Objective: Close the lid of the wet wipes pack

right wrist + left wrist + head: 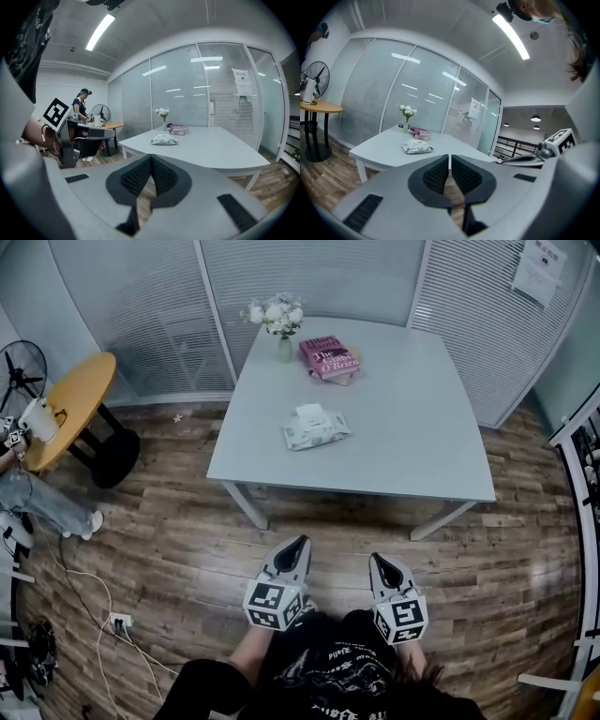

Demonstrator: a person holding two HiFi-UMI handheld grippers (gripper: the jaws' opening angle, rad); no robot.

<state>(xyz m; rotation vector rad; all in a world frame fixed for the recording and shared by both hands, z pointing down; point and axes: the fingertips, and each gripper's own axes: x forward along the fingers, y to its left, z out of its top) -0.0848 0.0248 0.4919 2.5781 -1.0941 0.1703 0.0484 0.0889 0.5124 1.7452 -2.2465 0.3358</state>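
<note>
The pale grey rectangular table [412, 427] stands on a wood-plank floor [169, 549] in front of a glass wall with slatted blinds [141, 306].

**Task object.** The white soft wet wipes pack [316, 429] lies flat on the table, left of centre and nearer the front edge than the back. A white flap on its top, at the far side, appears raised. The left gripper view and the right gripper view both show the pack ahead on the tabletop, with nothing touching it.

**Other items on the table.** A pink hardcover book [329, 358] lies near the far edge. A small vase of white flowers [278, 320] stands just beside it, to the left.

**Left gripper.** The left gripper [299, 544] is held over the floor, short of the table's near edge and well apart from the pack. Its jaws are pressed together, with nothing between the ribbed black pads [436, 174].

**Right gripper.** The right gripper [377, 561] is held beside the left one and also points toward the table. Its jaws are pressed together and empty.

**Surroundings.** A round yellow wooden side table [70, 399] stands at the left, with a black standing fan [19, 376] behind it. A person sits next to that side table.
</note>
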